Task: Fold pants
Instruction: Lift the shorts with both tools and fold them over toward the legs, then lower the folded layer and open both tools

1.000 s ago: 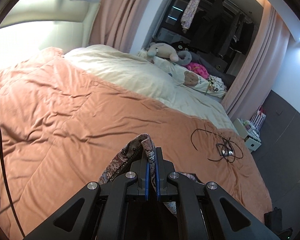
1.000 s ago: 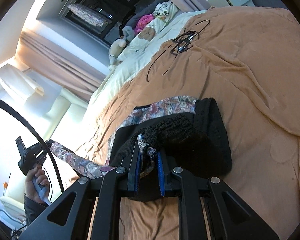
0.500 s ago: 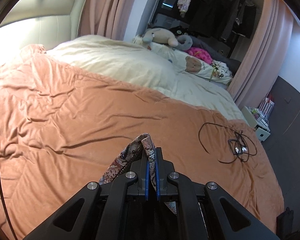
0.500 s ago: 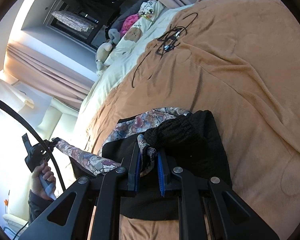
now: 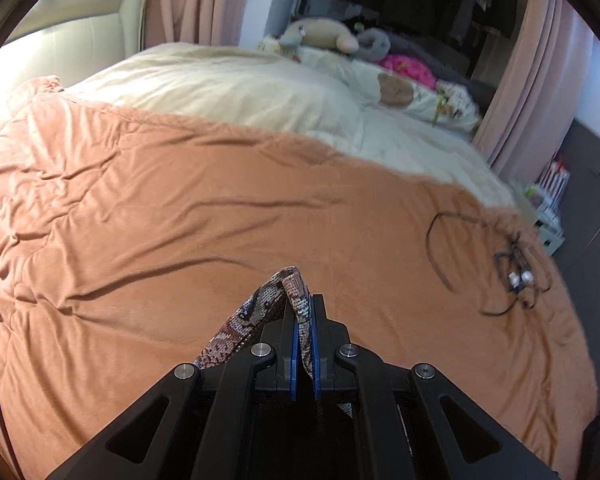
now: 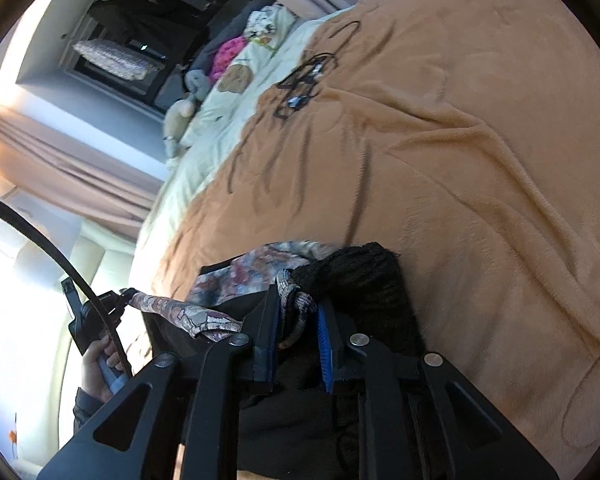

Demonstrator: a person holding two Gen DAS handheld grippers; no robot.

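Pants point(image 6: 260, 280) hang stretched above the orange blanket point(image 5: 180, 220), left gripper point(image 5: 304, 320) and right gripper point(image 6: 298, 312) each clamped on an edge, likely to keep the fabric taut for folding.

The left wrist view is taken from just behind the left gripper point(image 5: 305, 330), looking forward and down across the orange blanket point(image 5: 140, 208) toward the plush toys point(image 5: 320, 36). The right wrist view is rolled sideways, close over the pants point(image 6: 260, 276). The tangled cable point(image 5: 512, 268) and toys are shared by both views.
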